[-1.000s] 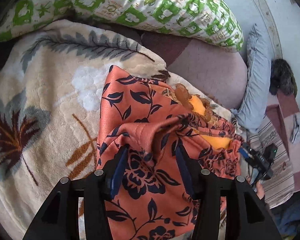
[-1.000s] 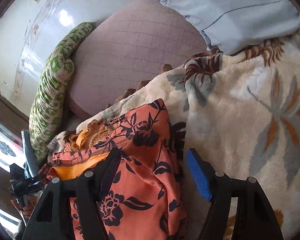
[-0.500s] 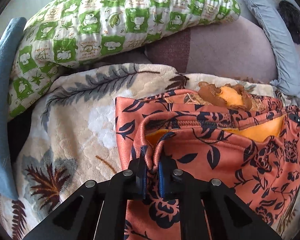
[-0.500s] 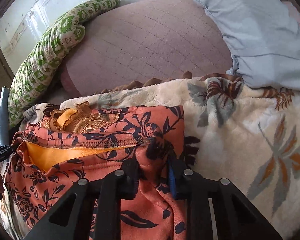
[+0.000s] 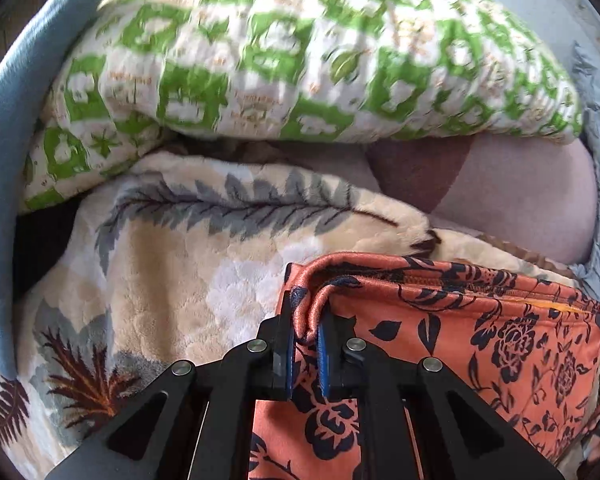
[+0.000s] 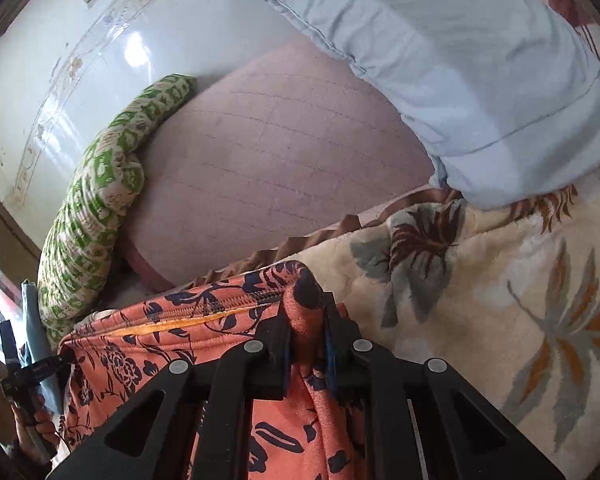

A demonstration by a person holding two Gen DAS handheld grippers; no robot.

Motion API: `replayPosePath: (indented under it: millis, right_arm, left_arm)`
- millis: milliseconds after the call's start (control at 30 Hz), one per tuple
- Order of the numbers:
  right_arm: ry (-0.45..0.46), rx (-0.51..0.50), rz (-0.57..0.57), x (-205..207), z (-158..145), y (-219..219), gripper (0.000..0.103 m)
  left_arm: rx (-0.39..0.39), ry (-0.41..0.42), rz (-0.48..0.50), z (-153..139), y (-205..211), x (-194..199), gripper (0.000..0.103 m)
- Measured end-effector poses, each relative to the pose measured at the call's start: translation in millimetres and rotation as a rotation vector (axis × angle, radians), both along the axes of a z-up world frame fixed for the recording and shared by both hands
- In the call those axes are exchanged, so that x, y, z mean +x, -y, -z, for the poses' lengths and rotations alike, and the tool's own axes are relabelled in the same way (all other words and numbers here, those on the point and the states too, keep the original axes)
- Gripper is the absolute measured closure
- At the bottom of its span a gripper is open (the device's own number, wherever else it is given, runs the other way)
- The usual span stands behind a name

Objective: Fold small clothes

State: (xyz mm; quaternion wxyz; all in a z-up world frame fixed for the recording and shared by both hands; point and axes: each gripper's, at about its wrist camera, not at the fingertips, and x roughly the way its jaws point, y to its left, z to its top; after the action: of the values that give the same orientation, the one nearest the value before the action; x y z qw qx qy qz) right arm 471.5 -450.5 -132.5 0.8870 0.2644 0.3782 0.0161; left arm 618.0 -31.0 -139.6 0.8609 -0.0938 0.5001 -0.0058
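Note:
A small orange garment with a dark floral print [image 5: 460, 340] and a yellow lining is stretched between both grippers above a cream leaf-pattern blanket [image 5: 160, 272]. My left gripper [image 5: 305, 320] is shut on the garment's left top corner. My right gripper [image 6: 308, 320] is shut on the garment [image 6: 172, 344] at its right top corner. The other gripper shows at the far left of the right wrist view [image 6: 32, 372], holding the opposite corner.
A green-and-white patterned pillow [image 5: 300, 52] lies behind the blanket, also in the right wrist view [image 6: 100, 208]. A mauve quilted cushion [image 6: 280, 152] and a pale blue pillow [image 6: 480, 72] sit beyond. A blue cloth [image 5: 8, 140] lies at the left.
Both grippers closed on the garment's top corners about half a second ago and have since lifted it and moved it towards the pillows, pulling its top edge taut.

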Motion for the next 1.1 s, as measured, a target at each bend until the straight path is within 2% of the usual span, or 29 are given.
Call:
replayPosePath:
  millis: [100,200,267,300,433,500,567,667,700,800,900,1033,1100]
  right_arm:
    - [-0.059,-0.021,0.030,11.5,24.6,0.4,0.090]
    - [-0.111,-0.030,0.075,19.0,43.0,5.7,0.076]
    - [-0.130,-0.023,0.091,20.5,48.2,9.0,0.072]
    - [-0.126,-0.018,0.097,18.3,45.9,10.0,0.072]
    - [-0.089,-0.004,0.109,-6.6,16.4,15.6,0.072]
    - [-0.071,0.010,0.095,-27.9,-2.7,16.9,0.072]
    - [-0.060,0.022,0.060,-54.3,-17.3,12.5,0.068]
    - [-0.054,0.062,0.014,-102.3,-25.4,-1.5,0.055]
    - [-0.051,0.095,-0.001,-119.0,-23.8,-6.4,0.052]
    - [-0.057,0.199,-0.040,-166.7,-11.1,-20.5,0.051]
    - [-0.092,0.293,-0.024,-197.5,13.1,-25.7,0.049]
    - [-0.155,0.489,0.052,-207.5,53.1,-19.6,0.049]
    - [-0.147,0.571,0.068,-203.9,65.6,-18.0,0.049]
  left_arm:
    - [0.033,-0.024,-0.026,21.4,1.1,7.8,0.089]
    - [0.070,-0.022,-0.046,24.5,2.5,11.7,0.076]
    - [0.097,-0.045,-0.086,24.8,-4.0,13.6,0.052]
    - [0.078,-0.068,-0.103,23.7,-10.1,15.2,0.049]
    - [-0.119,-0.145,-0.188,11.9,-48.3,1.8,0.050]
    - [-0.141,-0.139,-0.222,0.2,-62.9,-20.7,0.050]
    - [-0.122,-0.117,-0.227,-11.8,-71.4,-49.6,0.053]
    - [-0.174,-0.117,-0.215,-20.0,-76.1,-95.8,0.053]
    - [-0.205,-0.121,-0.214,-21.6,-79.0,-112.0,0.053]
    - [-0.309,-0.128,-0.199,-20.2,-86.2,-161.9,0.053]
    - [-0.422,-0.129,-0.205,-11.9,-93.6,-202.3,0.053]
    - [-0.530,-0.180,-0.247,19.9,-91.7,-218.8,0.053]
    - [-0.565,-0.196,-0.276,31.7,-93.2,-218.1,0.053]
